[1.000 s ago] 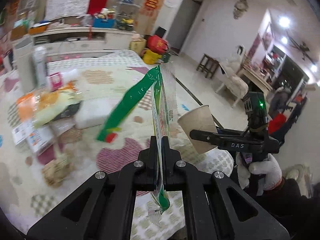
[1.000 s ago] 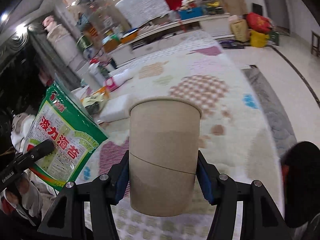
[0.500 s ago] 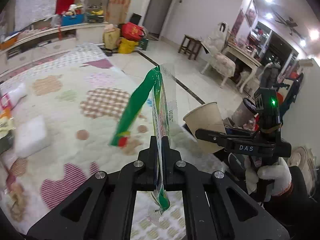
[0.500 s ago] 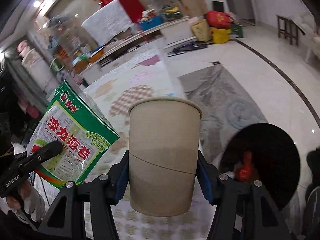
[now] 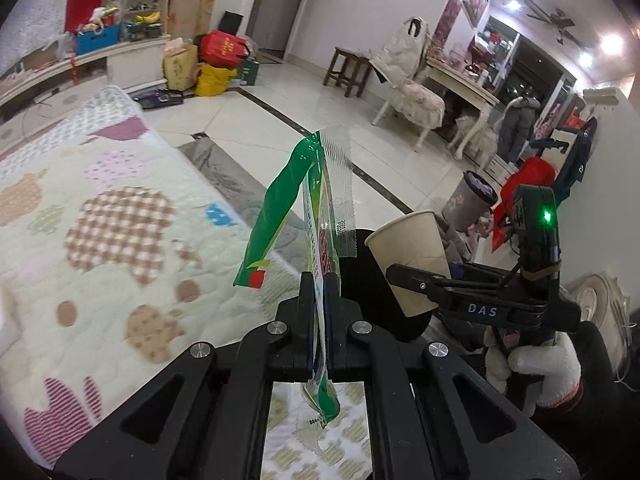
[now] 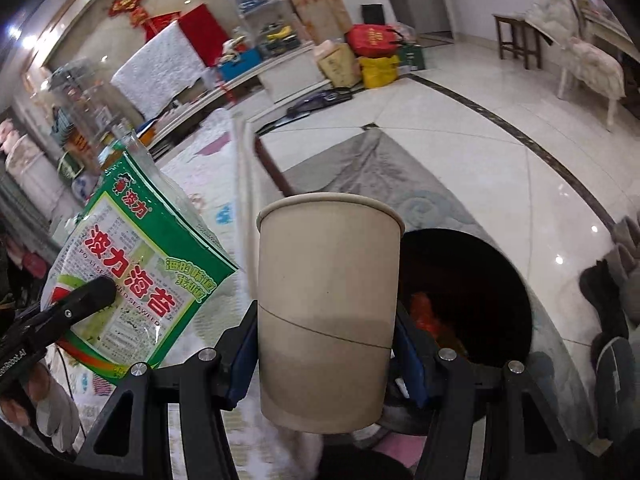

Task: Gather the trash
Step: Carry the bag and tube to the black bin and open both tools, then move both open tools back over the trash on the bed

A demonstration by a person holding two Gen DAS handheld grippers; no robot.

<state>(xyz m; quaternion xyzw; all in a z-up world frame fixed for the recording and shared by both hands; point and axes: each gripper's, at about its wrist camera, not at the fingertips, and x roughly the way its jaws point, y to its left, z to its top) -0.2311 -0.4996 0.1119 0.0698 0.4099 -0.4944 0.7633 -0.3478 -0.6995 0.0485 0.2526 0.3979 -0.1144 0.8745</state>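
Observation:
My left gripper (image 5: 319,300) is shut on a green seaweed snack packet (image 5: 320,216), held upright and edge-on; the packet's printed face shows in the right wrist view (image 6: 136,264). My right gripper (image 6: 326,344) is shut on a tan paper cup (image 6: 326,308), upright, which also shows in the left wrist view (image 5: 412,256). A black round trash bin (image 6: 480,280) with red trash inside stands on the floor just right of and behind the cup; in the left wrist view the bin (image 5: 364,276) lies between the packet and the cup.
A patterned quilted mat (image 5: 100,220) covers the surface at left. A grey rug (image 6: 384,172) lies on the tiled floor by the bin. A second lined bin (image 5: 468,200), a chair (image 5: 416,92) and a stool (image 5: 348,64) stand further off. Dark slippers (image 6: 612,308) lie at right.
Both grippers swung right, away from the cluttered mat toward the floor. The black bin has come closer and now sits right beside the cup. Both grips are unchanged.

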